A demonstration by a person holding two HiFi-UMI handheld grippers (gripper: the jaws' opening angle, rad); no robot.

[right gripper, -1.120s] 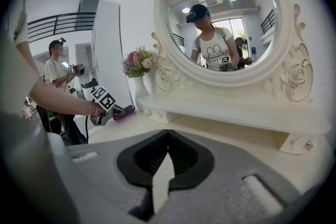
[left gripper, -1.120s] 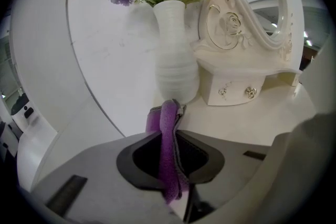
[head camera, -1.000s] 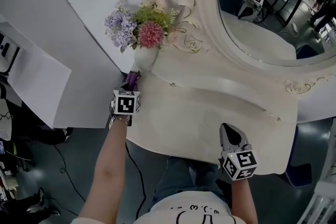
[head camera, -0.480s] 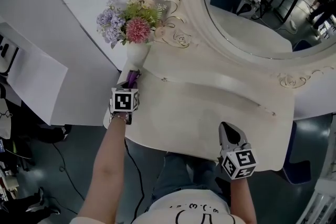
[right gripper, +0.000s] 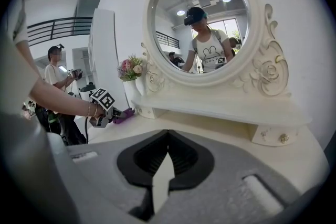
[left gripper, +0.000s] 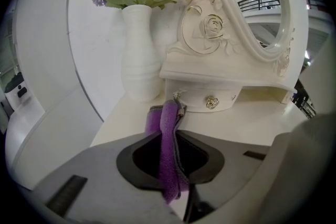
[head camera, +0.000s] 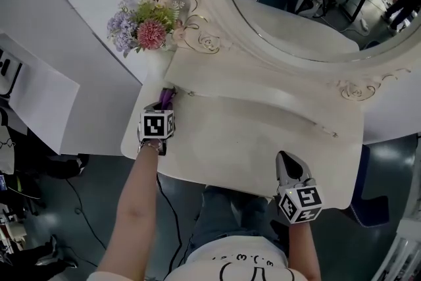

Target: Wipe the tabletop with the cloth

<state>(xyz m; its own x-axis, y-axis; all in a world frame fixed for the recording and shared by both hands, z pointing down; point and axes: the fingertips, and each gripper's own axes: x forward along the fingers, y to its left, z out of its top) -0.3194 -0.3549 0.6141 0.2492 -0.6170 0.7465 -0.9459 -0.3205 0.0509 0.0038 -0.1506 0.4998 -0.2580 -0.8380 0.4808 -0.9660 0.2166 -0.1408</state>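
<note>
In the head view, the purple cloth is seen pinched in the left gripper at the far left corner of the cream tabletop, just in front of the white vase. A wipe is probably meant to be started from this corner. The right gripper is held over the near edge, well apart from the cloth and out of its likely path.

In the left gripper view, the jaws are clamped on the cloth, which is folded into a narrow band. Its free end hangs past the tips toward the surface; whether it touches cannot be told. A small drawer with a gilt knob stands close ahead, so little room is left for a forward stroke.

In the right gripper view, the jaws are drawn together with nothing between them. They are pointed across the bare tabletop toward the oval mirror, apparently kept idle.
</note>
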